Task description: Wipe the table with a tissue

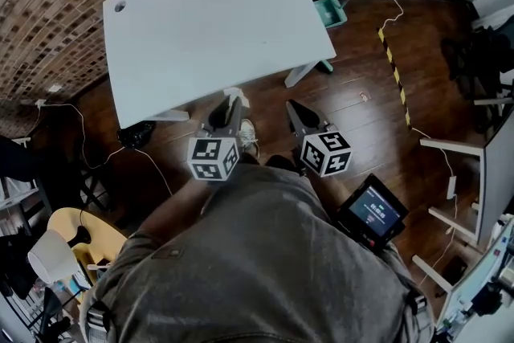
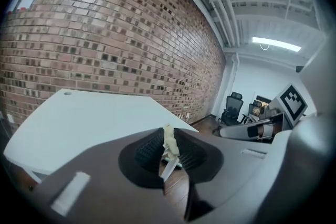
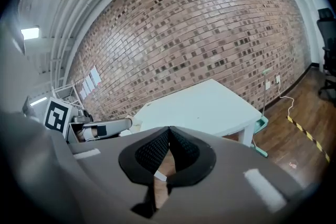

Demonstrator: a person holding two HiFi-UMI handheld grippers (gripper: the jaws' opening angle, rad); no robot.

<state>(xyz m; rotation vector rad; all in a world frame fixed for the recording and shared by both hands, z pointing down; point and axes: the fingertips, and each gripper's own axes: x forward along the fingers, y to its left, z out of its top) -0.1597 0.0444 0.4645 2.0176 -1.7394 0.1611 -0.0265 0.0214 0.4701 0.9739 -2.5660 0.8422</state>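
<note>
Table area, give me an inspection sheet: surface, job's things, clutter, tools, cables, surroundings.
Surface: white table, bare.
Job's things: tissue, pinched in the left tool.
Clutter: nothing seen on the table.
Tools: left tool shut on the tissue; right tool shut, empty; both off the table.
Cables: white cable on the floor.
Surroundings: brick wall, wood floor, teal dustpan.

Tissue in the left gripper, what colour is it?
Off-white, slightly cream tissue; clearest in the left gripper view, pinched between the shut jaws.
</note>
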